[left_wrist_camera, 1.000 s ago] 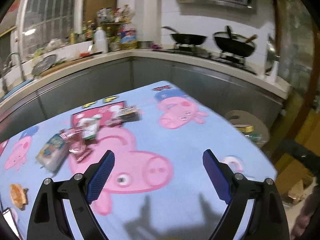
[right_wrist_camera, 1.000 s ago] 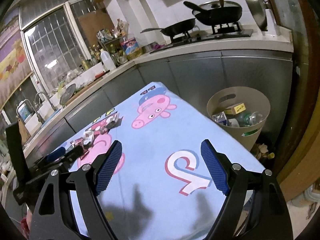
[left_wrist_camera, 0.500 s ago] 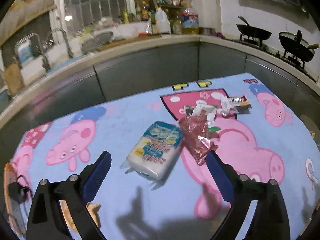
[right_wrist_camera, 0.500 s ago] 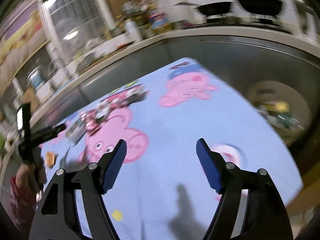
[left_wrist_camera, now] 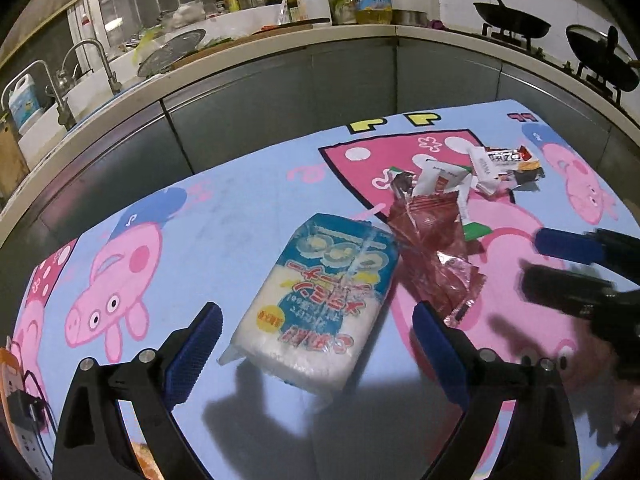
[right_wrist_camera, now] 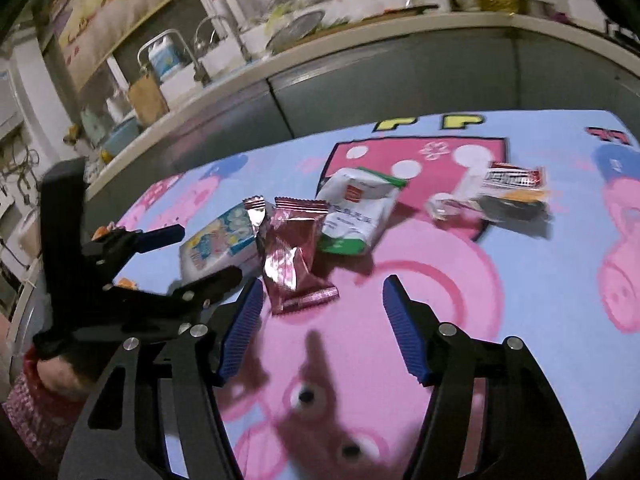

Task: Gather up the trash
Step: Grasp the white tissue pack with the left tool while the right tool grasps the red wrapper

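Trash lies on a Peppa Pig tablecloth (left_wrist_camera: 224, 216). A blue-and-white tissue pack (left_wrist_camera: 320, 300) lies just ahead of my open left gripper (left_wrist_camera: 316, 344), between its fingers. A crumpled red foil wrapper (left_wrist_camera: 436, 248) lies to its right. In the right wrist view the red wrapper (right_wrist_camera: 292, 252) lies just ahead of my open right gripper (right_wrist_camera: 320, 320). Behind it are a white-and-green packet (right_wrist_camera: 356, 212) and a black-and-red wrapper pile (right_wrist_camera: 508, 192). The left gripper (right_wrist_camera: 160, 256) shows at the left around the tissue pack (right_wrist_camera: 216, 244).
A kitchen counter (left_wrist_camera: 240, 48) with a sink tap (left_wrist_camera: 96, 60), bottles (left_wrist_camera: 316, 0) and woks (left_wrist_camera: 512, 24) runs behind the table. The right gripper (left_wrist_camera: 580, 272) shows blurred at the right of the left wrist view. An orange item (left_wrist_camera: 8, 364) lies at the table's left edge.
Both grippers have swung left from the bin side and moved in over the trash. The left now brackets the tissue pack; the right has closed in on the red wrapper.
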A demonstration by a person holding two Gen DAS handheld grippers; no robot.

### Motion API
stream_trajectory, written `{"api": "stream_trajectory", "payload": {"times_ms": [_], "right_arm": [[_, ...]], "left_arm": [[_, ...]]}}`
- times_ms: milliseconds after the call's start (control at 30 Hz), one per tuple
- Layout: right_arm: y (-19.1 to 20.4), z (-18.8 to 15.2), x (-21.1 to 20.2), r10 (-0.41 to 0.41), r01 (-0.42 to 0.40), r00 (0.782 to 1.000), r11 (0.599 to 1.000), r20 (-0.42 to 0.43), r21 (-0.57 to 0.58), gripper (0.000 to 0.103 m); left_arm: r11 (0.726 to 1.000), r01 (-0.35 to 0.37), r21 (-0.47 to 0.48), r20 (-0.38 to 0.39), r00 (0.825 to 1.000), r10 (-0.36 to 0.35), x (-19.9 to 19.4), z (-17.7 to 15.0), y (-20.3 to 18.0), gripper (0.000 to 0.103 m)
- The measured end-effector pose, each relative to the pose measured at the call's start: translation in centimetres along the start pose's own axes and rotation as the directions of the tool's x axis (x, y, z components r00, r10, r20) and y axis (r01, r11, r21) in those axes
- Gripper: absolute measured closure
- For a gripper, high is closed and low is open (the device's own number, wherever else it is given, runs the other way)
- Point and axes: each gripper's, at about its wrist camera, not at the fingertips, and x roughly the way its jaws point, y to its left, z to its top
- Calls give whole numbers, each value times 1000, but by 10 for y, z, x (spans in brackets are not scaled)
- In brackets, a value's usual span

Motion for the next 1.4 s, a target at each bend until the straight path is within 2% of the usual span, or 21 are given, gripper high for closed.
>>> {"api": "stream_trajectory", "payload": {"times_ms": [133,233,267,333,367,433,467,567,700,833,933,1133,1267,1333,1400], "right_arm": [[-6,7,21,48,-46,998,998,-30,48,43],[-7,12,31,75,-73,996,995,-37,65,50],[-7,12,32,80,-77,996,995,-40,67,54],[-3,12,36,96,-92,994,993,-50,69,60],[-2,11,37,100,-96,993,993,-58,66,64],[4,7,40,105,-100,991,993,-84,56,81],[8,6,42,104,-99,990,994,-91,54,97],[12,-2,28,97,-93,993,994,-69,55,99],[11,-20,-10,105,-102,994,992,-31,73,99],[-1,-63,-63,107,-106,994,987,-10,117,99],[-22,-103,-102,92,-88,996,978,-12,190,99],[-61,-180,-183,10,-26,999,926,44,376,99],[-82,-216,-211,-88,63,995,889,35,453,96],[-93,-230,-220,-113,80,993,868,39,491,95],[-99,-237,-223,-130,92,991,855,39,511,88]], "left_arm": [[1000,21,-10,-11,1000,-21,7,0,3,10],[999,30,-18,-29,999,-31,13,-1,5,21],[999,36,-25,-39,999,-37,15,-1,5,28],[998,52,-38,-49,997,-54,17,-2,5,33],[997,60,-45,-47,997,-62,16,-3,5,36],[995,87,-54,-45,995,-90,14,-5,5,39],[992,109,-61,-43,993,-111,11,-6,5,40],[989,131,-69,-36,990,-134,0,-15,0,40],[980,173,-100,-17,984,-176,-26,-35,-7,40],[970,219,-107,17,976,-218,-62,-59,-25,40],[954,285,-95,15,959,-284,-83,-77,-51,40],[918,393,46,-14,920,-393,-103,-91,-132,38],[912,390,126,-50,921,-387,-98,-91,-179,37],[912,382,146,-58,924,-378,-96,-92,-193,35],[919,356,168,-57,935,-351,-93,-93,-203,27]]}}
